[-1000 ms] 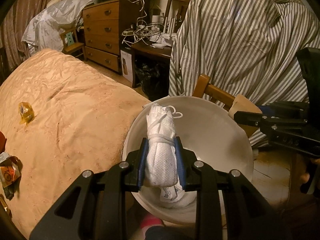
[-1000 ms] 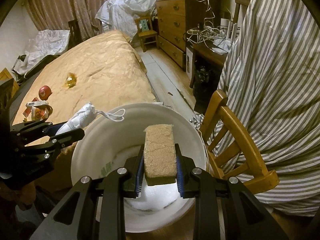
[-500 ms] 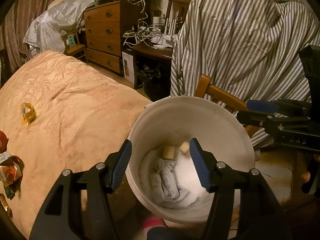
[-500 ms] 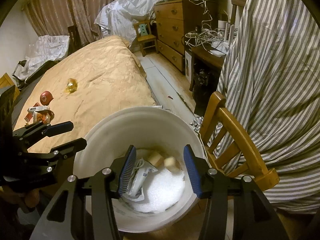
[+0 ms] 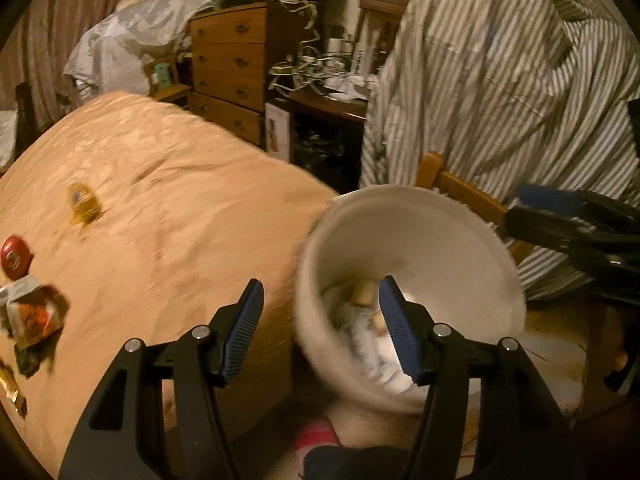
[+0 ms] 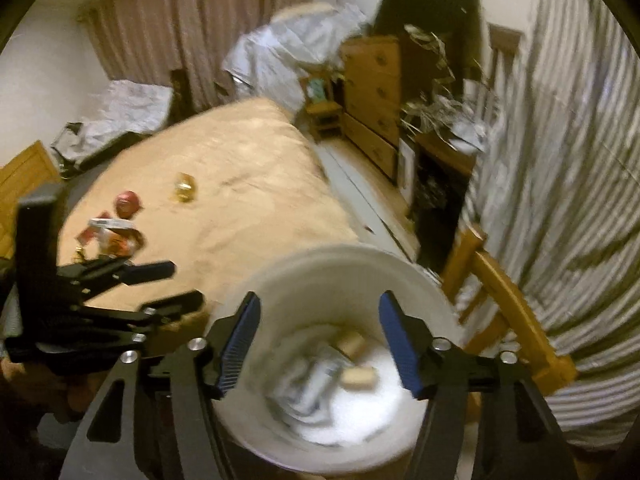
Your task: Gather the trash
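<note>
We can read no text, brand, number or sign in either view; both are smeared by motion. The red round lid [image 5: 15, 257] on the bed [image 5: 168, 216] carries a pale mark at its centre, too blurred for us to make out. The crumpled orange wrapper [image 5: 34, 318] beside it shows printed colour but no legible letters. The white packet [image 6: 320, 380] inside the white bucket [image 6: 304, 276] bears dark print that we cannot decipher either.

Left wrist view: angled down, close over white bucket [image 5: 460, 248] and bed [image 5: 168, 208]. Right wrist view: same downward angle, from bucket's other side. Shared: bucket, bed, dresser [image 6: 374, 92].
</note>
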Demonstrator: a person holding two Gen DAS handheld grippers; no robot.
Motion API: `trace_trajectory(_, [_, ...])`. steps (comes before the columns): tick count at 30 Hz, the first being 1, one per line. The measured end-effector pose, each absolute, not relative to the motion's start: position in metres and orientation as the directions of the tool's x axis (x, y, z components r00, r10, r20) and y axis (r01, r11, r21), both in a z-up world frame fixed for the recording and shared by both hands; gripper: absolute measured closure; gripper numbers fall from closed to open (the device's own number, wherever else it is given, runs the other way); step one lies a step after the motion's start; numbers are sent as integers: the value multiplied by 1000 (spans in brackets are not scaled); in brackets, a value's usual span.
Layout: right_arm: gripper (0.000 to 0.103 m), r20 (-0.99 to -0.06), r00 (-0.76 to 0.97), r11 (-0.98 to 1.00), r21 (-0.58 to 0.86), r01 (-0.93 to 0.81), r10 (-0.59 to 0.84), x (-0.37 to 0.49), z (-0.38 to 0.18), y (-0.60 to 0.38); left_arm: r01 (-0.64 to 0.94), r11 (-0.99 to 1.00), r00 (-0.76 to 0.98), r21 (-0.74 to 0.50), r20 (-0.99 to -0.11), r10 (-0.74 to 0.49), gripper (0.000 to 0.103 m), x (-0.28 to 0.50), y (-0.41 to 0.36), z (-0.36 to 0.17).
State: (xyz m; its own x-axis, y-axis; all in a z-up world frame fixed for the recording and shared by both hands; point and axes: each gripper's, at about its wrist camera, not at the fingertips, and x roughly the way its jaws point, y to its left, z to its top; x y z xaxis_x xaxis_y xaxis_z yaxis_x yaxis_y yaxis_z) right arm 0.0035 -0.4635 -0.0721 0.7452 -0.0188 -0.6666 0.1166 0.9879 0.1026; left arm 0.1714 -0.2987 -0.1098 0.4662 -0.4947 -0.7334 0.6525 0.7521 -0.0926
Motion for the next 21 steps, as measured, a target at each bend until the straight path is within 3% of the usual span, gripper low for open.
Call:
trace_trajectory(9, [23, -619, 763, 981, 150, -119, 187, 39, -78, -345, 443, 893, 587, -78, -727, -355, 41, 190, -159, -121])
trace_trajectory(15, [22, -643, 705, 955, 193, -227, 298, 70, -101, -273, 100, 989, 667, -108, -730, -147, 36, 216, -7, -135])
trace_trajectory(21, [19, -680, 643, 933, 210, -291, 353, 92, -125, -230, -212, 962, 643, -172, -766, 5, 27, 233, 118, -167])
